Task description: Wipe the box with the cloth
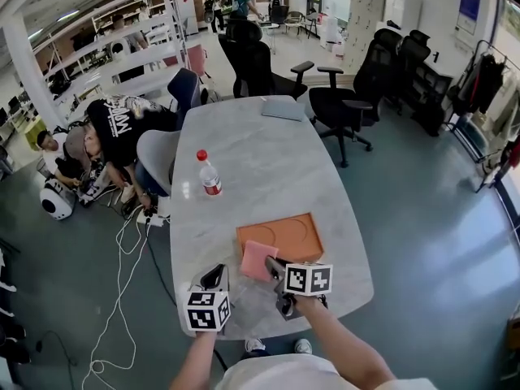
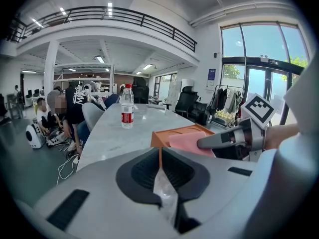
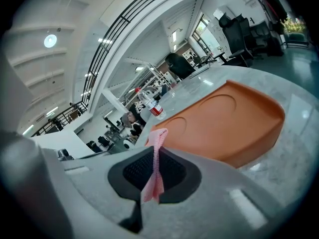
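Table point(image 1: 260, 161) with a pale grey stone pattern is stretching away from the person in a large open office, with black office chairs point(image 1: 260, 63) standing round its far end. A second person point(image 1: 114, 132) in a black printed shirt is crouching on the floor beside the table's left edge, next to a grey chair.

The orange box point(image 1: 280, 236), flat and shallow with round and square recesses pressed into its top, is lying on the near part of the table. A closed grey laptop point(image 1: 283, 108) is lying well apart from it at the far end.

The pink cloth point(image 1: 258, 258) is hanging over the box's near left corner. In the right gripper view it is showing as a thin folded edge point(image 3: 155, 168) pinched between the black pads, with the box point(image 3: 224, 128) just beyond.

A water bottle point(image 1: 209, 173) with a red cap and red label is standing upright to the left of the box, between it and the laptop.

The right gripper point(image 1: 272, 265) is clenching the cloth, its jaws pressing together on the fabric. The left gripper point(image 1: 215, 279) is hovering near the table's near edge, left of the box. Its jaws are closing on a thin translucent scrap point(image 2: 164, 190), whose nature cannot be told. The left gripper view is also catching the right gripper point(image 2: 209, 142) holding the cloth point(image 2: 189, 141) over the box point(image 2: 179, 132).
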`<state>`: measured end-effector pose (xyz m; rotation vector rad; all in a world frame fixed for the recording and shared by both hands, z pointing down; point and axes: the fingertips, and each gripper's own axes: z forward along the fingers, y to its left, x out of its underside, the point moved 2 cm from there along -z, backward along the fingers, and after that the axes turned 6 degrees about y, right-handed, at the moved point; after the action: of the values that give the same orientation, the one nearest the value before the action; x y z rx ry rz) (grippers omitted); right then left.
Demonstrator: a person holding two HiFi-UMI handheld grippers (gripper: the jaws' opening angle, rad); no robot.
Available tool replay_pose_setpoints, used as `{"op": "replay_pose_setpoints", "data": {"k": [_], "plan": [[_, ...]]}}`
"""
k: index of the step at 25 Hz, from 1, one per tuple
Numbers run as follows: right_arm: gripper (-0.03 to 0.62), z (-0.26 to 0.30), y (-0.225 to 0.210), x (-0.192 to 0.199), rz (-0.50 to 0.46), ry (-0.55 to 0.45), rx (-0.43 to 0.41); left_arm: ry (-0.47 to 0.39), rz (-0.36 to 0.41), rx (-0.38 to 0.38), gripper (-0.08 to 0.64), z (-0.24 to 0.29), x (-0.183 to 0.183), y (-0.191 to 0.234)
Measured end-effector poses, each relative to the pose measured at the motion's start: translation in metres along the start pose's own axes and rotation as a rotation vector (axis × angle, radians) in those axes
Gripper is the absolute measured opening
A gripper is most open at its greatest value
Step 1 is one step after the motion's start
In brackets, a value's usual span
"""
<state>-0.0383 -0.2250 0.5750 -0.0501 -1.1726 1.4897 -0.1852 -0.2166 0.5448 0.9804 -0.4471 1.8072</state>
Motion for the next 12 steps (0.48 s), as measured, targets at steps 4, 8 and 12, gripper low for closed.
{"op": "replay_pose_setpoints", "data": {"k": [4, 8, 12], "plan": [[0.014, -0.008, -0.009, -0.001, 0.005, -0.004, 0.003, 0.002, -0.004, -0.009, 0.024, 0.0, 0.002, -0.006], [0.014, -0.018, -0.019, -0.007, 0.007, -0.012, 0.008, 0.004, -0.005, -0.015, 0.025, 0.001, 0.001, -0.013], [0.015, -0.03, -0.028, -0.008, 0.005, -0.02, 0.02, 0.002, -0.003, -0.017, 0.023, 0.001, 0.001, -0.022]]}}
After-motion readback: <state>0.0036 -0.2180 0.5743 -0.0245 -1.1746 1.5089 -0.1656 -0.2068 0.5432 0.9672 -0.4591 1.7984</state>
